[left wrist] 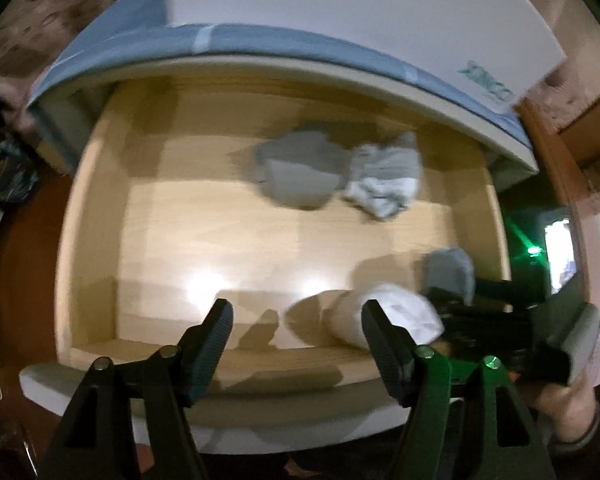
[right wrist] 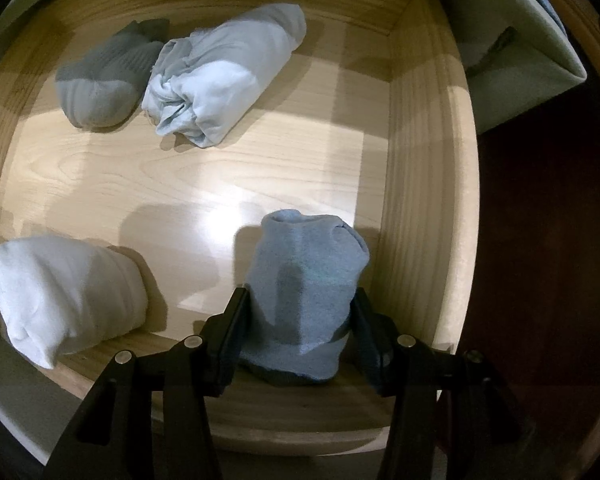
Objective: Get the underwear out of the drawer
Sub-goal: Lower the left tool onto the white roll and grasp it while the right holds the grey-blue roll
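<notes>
Open drawer (right wrist: 416,184) of pale wood, seen from above by both wrist cameras. Right gripper (right wrist: 298,336) pointing steeply down into the drawer's near right corner, jaws clamped on a folded blue-grey underwear bundle (right wrist: 306,292); both pads pressing its flanks, bundle standing upright between them, top end clear above the fingers. Whether the bundle's base touches the drawer floor: cannot tell. Left gripper (left wrist: 298,338) above the near edge of the drawer, jaws spread wide, nothing between them. White rolled bundle (right wrist: 64,292) lying on the drawer floor at the near side, left of the gripped bundle and apart from it; in the left wrist view partly hidden behind the left gripper's right finger. At the far side, grey bundle (right wrist: 100,84) and light blue bundle (right wrist: 220,76) lying side by side, touching. In the left wrist view, blue-covered surface (left wrist: 112,52) above the drawer's back edge with a white box (left wrist: 340,4) on it, teal markings. Left wrist picture motion-blurred; right wrist picture sharp.
</notes>
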Available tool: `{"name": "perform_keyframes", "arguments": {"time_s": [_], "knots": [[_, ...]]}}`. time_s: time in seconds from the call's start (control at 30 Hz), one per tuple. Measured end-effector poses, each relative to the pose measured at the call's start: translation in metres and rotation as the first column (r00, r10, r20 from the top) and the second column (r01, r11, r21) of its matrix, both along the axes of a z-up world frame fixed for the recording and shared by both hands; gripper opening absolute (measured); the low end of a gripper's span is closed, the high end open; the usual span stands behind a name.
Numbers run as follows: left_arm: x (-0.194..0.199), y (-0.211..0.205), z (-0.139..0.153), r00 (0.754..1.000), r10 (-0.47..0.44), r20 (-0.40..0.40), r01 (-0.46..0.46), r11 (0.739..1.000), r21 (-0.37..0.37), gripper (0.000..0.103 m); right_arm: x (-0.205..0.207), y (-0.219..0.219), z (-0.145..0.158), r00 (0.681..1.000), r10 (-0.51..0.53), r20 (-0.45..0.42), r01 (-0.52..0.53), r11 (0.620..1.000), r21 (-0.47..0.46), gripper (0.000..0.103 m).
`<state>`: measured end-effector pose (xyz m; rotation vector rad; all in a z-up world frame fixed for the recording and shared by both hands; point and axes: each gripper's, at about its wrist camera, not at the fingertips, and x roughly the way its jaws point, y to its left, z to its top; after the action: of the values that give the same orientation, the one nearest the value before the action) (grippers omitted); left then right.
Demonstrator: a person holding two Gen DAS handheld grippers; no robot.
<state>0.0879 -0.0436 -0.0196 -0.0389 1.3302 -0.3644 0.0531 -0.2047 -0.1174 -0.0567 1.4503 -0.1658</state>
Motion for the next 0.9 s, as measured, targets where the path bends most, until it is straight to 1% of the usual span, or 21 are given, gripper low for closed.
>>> {"name": "perform_keyframes", "arguments": {"time_s": [0.07,0.23,0.37,0.53,0.63,0.77,0.9], "knots": [[0.001,-0.012,0.001,1.0,-0.01,-0.015,0.009,1.0,-0.022,0.071,-0.001,-0.003,0.001,1.0,-0.002,0.004,0.002,1.0,0.003,0.047],[0.005,-0.038,-0.007,0.997,-0.024,-0.072,0.023,0.999,-0.024,0.072,-0.003,-0.006,-0.001,1.0,-0.002,0.007,0.002,1.0,0.005,0.047],[0.007,-0.052,-0.017,0.996,-0.036,-0.085,0.038,0.999,0.021,0.072,-0.003,-0.006,-0.001,1.0,-0.001,0.007,0.0,1.0,0.006,0.047],[0.008,-0.059,-0.033,0.991,-0.038,-0.127,0.043,0.998,0.038,0.072,-0.002,-0.01,0.004,1.0,0.0,0.011,0.0,1.0,0.013,0.047],[0.01,-0.059,-0.04,0.987,-0.016,-0.163,0.02,1.0,0.022,0.073,-0.002,-0.011,0.005,1.0,0.0,0.011,0.0,1.0,0.013,0.047],[0.011,-0.063,-0.047,0.983,-0.001,-0.184,0.008,0.999,0.04,0.073,-0.001,-0.011,0.005,1.0,0.001,0.011,-0.001,1.0,0.014,0.047],[0.011,-0.065,-0.056,0.974,0.011,-0.227,-0.007,1.0,0.019,0.074,-0.001,-0.012,0.007,1.0,-0.001,0.014,0.001,1.0,0.016,0.047]]}}
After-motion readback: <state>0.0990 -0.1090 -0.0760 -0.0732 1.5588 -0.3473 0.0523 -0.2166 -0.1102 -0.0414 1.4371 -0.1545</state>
